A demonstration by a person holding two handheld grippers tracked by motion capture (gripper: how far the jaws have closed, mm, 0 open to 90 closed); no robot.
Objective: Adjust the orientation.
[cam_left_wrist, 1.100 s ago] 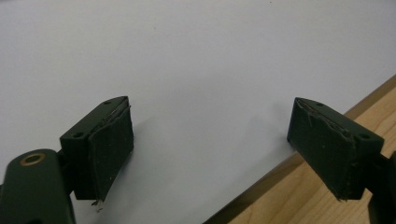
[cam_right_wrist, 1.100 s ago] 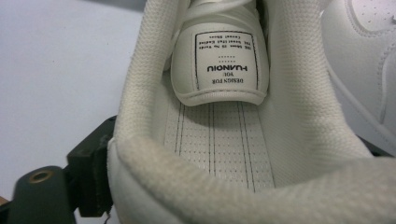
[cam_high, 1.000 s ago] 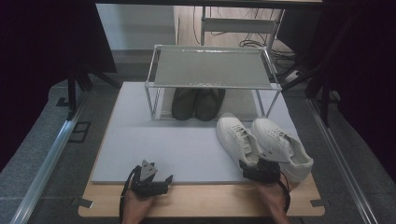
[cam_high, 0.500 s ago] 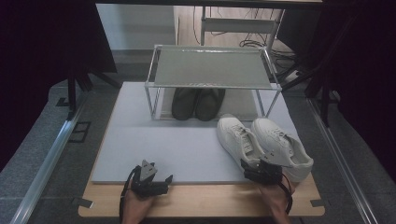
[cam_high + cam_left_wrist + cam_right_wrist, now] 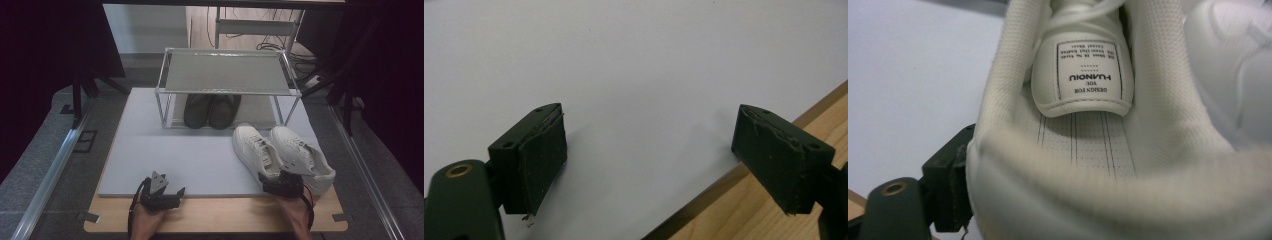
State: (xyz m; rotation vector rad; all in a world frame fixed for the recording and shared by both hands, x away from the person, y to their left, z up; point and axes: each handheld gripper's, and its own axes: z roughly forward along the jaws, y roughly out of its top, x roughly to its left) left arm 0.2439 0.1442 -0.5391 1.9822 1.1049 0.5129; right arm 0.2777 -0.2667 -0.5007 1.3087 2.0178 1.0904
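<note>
A pair of white sneakers lies on the right of the grey mat, toes pointing away. My right gripper is at the heel of the left sneaker, beside the right sneaker. In the right gripper view the heel sits between the jaws. One finger stands just outside its left side; the other is hidden. These jaws have just been opening, and they stand wide. My left gripper rests at the mat's front edge, open, with nothing between its fingers.
A metal-framed rack stands at the back of the mat, with a pair of dark shoes under its shelf. A strip of wooden table runs in front of the mat. Dark frame legs rise on both sides.
</note>
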